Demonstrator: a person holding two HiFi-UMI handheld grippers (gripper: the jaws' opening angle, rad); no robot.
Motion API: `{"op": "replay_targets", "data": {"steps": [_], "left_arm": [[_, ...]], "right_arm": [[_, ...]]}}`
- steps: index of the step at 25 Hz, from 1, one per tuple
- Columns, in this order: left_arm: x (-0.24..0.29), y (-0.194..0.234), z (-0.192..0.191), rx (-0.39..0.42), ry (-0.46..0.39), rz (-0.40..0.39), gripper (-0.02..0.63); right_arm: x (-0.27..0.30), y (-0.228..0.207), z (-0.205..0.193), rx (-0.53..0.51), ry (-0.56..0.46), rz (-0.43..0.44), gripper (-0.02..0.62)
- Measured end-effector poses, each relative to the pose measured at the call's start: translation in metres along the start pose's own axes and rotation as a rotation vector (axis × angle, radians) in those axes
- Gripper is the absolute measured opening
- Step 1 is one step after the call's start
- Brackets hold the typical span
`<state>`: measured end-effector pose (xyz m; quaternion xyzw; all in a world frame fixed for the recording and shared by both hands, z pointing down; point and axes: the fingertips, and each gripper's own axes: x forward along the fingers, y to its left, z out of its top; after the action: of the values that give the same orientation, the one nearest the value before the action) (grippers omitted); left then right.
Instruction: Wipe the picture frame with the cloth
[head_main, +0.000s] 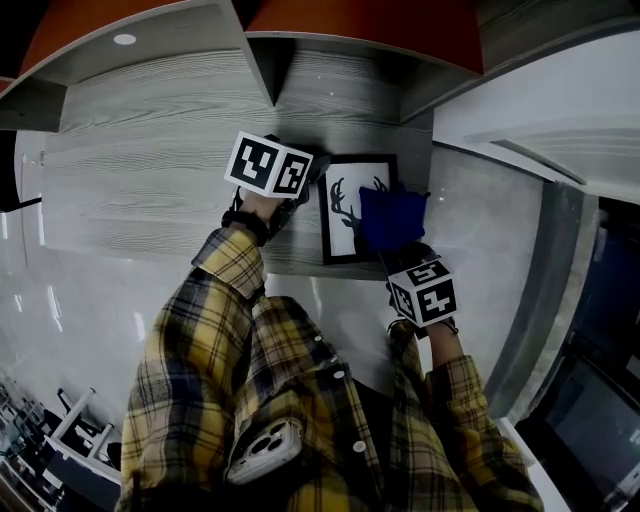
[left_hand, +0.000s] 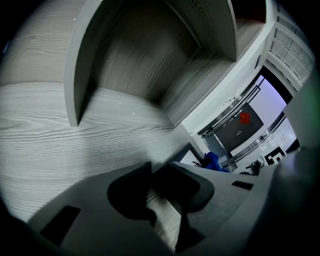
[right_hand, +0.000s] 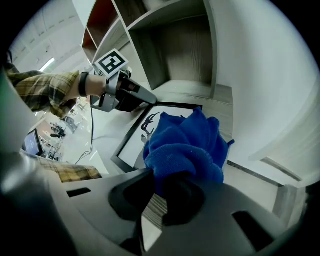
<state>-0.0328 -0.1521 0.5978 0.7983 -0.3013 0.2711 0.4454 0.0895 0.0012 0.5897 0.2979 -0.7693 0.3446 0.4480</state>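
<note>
A black picture frame (head_main: 345, 210) with a deer silhouette lies flat on the grey wood shelf (head_main: 150, 180). A blue cloth (head_main: 392, 218) rests on the frame's right half, bunched up, and my right gripper (head_main: 398, 250) is shut on it. In the right gripper view the blue cloth (right_hand: 187, 142) swells out of the jaws of the right gripper (right_hand: 160, 185) over the picture frame (right_hand: 131, 142). My left gripper (head_main: 312, 185) is at the frame's upper left edge, and its jaws look shut. The left gripper view shows the left gripper (left_hand: 156, 167), a frame corner (left_hand: 192, 156) and the cloth (left_hand: 212, 161).
Open shelf cubbies (head_main: 270, 70) with upright dividers rise behind the frame. A white wall panel (head_main: 540, 110) closes the right side. A glossy pale surface (head_main: 60, 300) lies on the near left. A phone (head_main: 262, 450) sits in the person's shirt pocket.
</note>
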Motion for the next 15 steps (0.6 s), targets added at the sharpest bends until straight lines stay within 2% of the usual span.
{"op": "replay_targets", "data": {"steps": [5, 11, 15], "left_arm": [[0.004, -0.001, 0.001, -0.001, 0.000, -0.003, 0.100], [0.003, -0.001, 0.002, -0.004, 0.003, -0.006, 0.100], [0.002, -0.001, 0.003, -0.001, -0.002, -0.005, 0.101]], "right_arm": [[-0.007, 0.009, -0.012, -0.014, 0.015, -0.007, 0.044], [-0.011, 0.019, -0.048, 0.020, 0.071, 0.009, 0.044], [-0.019, 0.021, -0.045, 0.051, 0.036, 0.002, 0.044]]}}
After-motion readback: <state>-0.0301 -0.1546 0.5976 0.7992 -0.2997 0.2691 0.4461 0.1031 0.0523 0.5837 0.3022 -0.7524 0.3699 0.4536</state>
